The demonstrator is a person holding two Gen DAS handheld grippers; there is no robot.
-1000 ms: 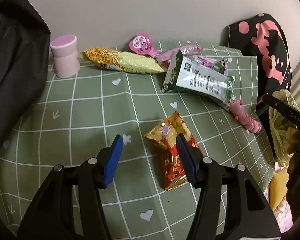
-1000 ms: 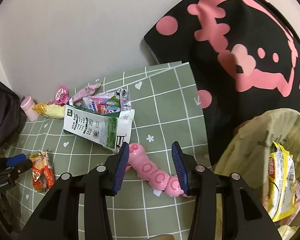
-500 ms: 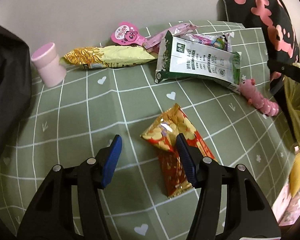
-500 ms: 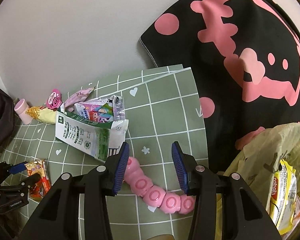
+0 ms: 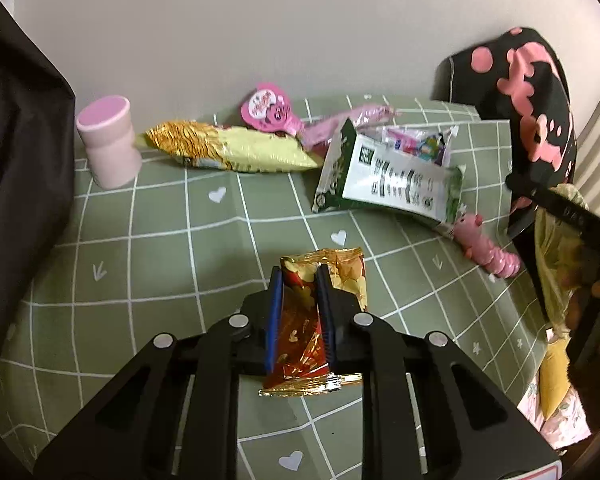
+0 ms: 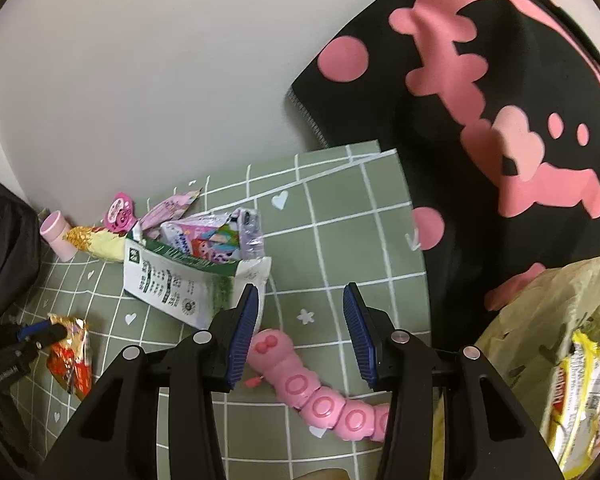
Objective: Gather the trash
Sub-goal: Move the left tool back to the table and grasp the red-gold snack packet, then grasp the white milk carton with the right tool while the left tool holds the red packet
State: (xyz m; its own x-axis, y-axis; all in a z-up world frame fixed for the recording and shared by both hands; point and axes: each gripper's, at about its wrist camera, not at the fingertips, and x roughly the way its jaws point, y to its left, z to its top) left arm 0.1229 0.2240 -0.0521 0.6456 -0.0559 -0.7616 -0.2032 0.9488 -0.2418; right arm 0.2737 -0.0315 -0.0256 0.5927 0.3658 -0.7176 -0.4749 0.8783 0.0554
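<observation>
A red and gold snack wrapper lies on the green checked cloth. My left gripper is closing its jaws on it, and the blue pads press both sides of its left half. The right wrist view shows that wrapper at the far left, with the left gripper on it. My right gripper stands open over a pink caterpillar toy, holding nothing. A yellow trash bag at the right holds a yellow wrapper.
Further back lie a green and white carton, a yellow and gold snack bag, a pink round-headed wrapper and a pink jar. A black and pink cloth fills the right side. Dark fabric hangs at the left.
My left gripper moved right over the red and gold wrapper and shut on it. The right gripper stayed open above the pink toy.
</observation>
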